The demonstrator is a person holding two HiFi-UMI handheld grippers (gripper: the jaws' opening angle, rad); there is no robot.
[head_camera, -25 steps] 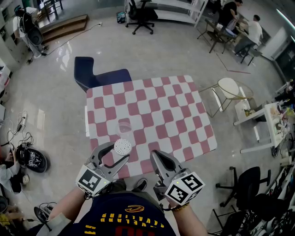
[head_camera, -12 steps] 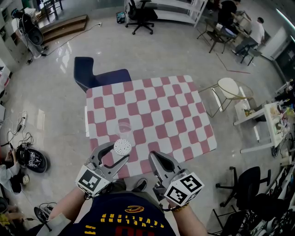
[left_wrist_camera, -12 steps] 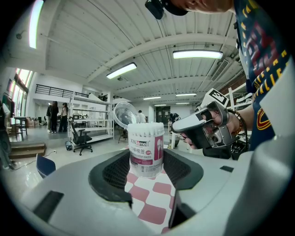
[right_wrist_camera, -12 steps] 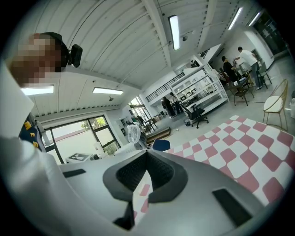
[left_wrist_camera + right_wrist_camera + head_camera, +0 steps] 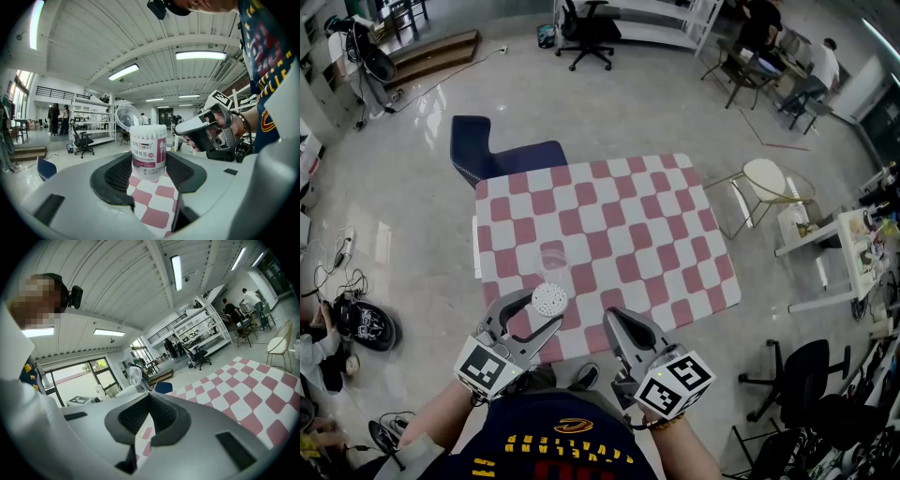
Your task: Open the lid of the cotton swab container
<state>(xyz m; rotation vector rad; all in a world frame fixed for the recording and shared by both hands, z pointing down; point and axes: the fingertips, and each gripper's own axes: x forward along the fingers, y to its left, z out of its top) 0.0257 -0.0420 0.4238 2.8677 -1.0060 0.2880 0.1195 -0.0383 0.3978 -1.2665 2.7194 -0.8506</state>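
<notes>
- Head view: one table with a pink-and-white checked cloth (image 5: 609, 216) carries the work, and one blue chair (image 5: 492, 155) stands at its far side.
- Two grippers show at the near edge. The left gripper (image 5: 546, 305) is clamped on the single cotton swab container (image 5: 549, 298), which it holds upright over the table's near edge.
- The container's top is uncovered, so the white swab tips show. One clear round lid (image 5: 553, 255) shows just beyond it. I cannot tell whether it lies on the cloth or stands attached.
- The right gripper (image 5: 616, 317) has its jaws together with nothing in them, beside the container and apart from it.
- Two people (image 5: 787, 42) sit well away at the upper right.
- Left gripper view: both pads press the sides of the one labelled container. Checked cloth shows below it. The right gripper, in a hand (image 5: 224, 131), is alongside.
- Right gripper view: its two jaws meet, empty, above the cloth.
</notes>
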